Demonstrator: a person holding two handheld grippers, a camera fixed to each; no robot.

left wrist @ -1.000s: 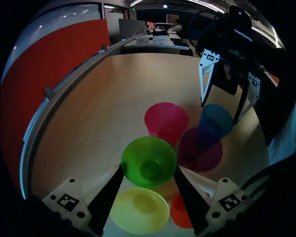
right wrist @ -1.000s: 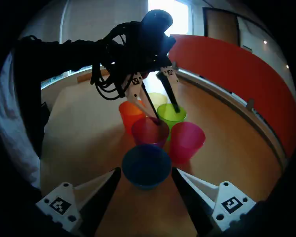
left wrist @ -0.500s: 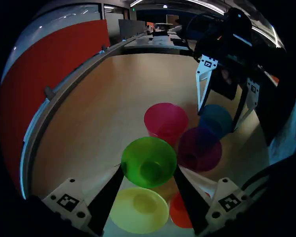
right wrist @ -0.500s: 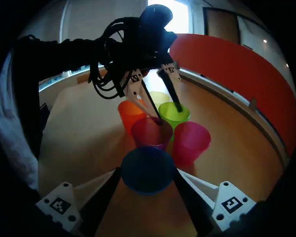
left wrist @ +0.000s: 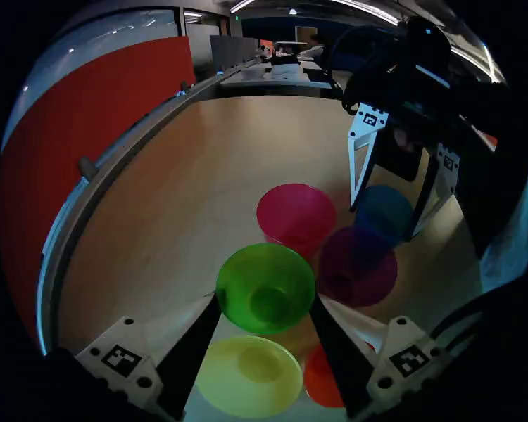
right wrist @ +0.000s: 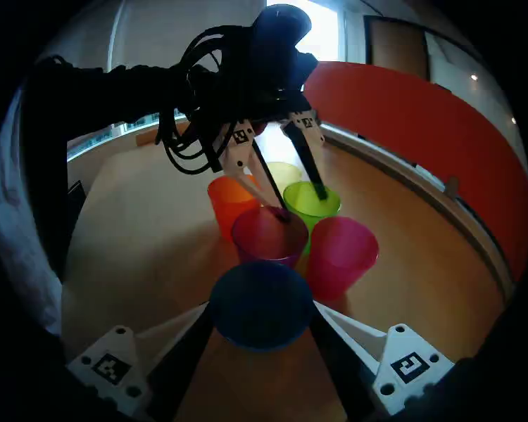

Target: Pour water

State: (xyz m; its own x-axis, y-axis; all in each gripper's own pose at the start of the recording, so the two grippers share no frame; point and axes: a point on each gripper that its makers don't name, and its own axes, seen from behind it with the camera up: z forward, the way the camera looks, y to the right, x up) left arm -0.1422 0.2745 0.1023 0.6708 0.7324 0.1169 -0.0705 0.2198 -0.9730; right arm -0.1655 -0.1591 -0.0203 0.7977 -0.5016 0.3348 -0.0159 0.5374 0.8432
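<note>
Both grippers are working the cup cluster that's sitting mid-table (left wrist: 193,176). The left gripper (left wrist: 264,302) is looking clamped on the green cup (left wrist: 264,278), with a finger pressing each side. The right gripper (right wrist: 260,309) is doing the same to the blue cup (right wrist: 261,299) at the opposite end of the bunch. The pink cup (left wrist: 296,211) and purple cup (left wrist: 357,266) are sitting between those two, touching each other. The yellow cup (left wrist: 248,373) and orange cup (left wrist: 319,380) are tucked in on the left gripper's side. I'm guessing one held cup is going to pour and the other receive, hence one per hand. Both are standing upright, so nothing's tipping yet, and I can't tell if either's holding water
</note>
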